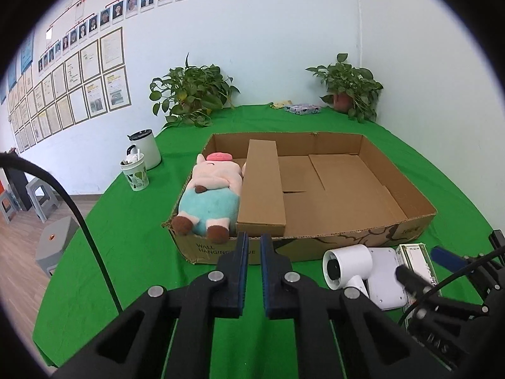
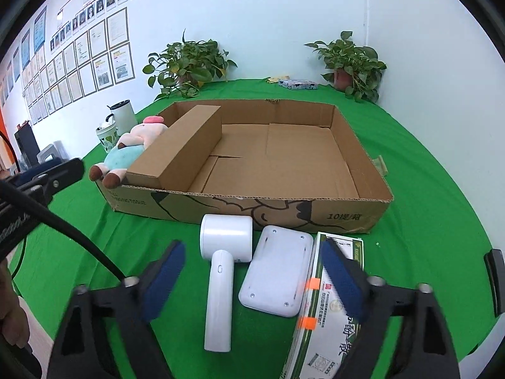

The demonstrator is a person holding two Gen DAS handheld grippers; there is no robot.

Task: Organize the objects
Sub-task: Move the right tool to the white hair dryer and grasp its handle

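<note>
The cardboard tray [image 2: 363,164] stands on the green cloth [image 1: 126,221] and serves as the landmark here. Inside it, at its left wall, lies 1 plush pig [image 1: 211,195], and just beside the pig stands 1 long cardboard box [image 1: 262,186]; the rest of the tray floor is bare. In front of the tray, on the cloth, lie 3 things in a row: 1 white handheld device [image 2: 224,252], 1 flat white device [image 2: 277,271] and 1 green-and-white carton [image 2: 328,309].

The left gripper [image 1: 252,271] hangs before the tray's front wall, near the pig's feet, its jaws narrow with nothing between them. The right gripper [image 2: 252,284] hovers over the 3 things in front of the tray, its jaws apart and gripping nothing. Behind the tray stand 2 potted plants [image 1: 192,94].
</note>
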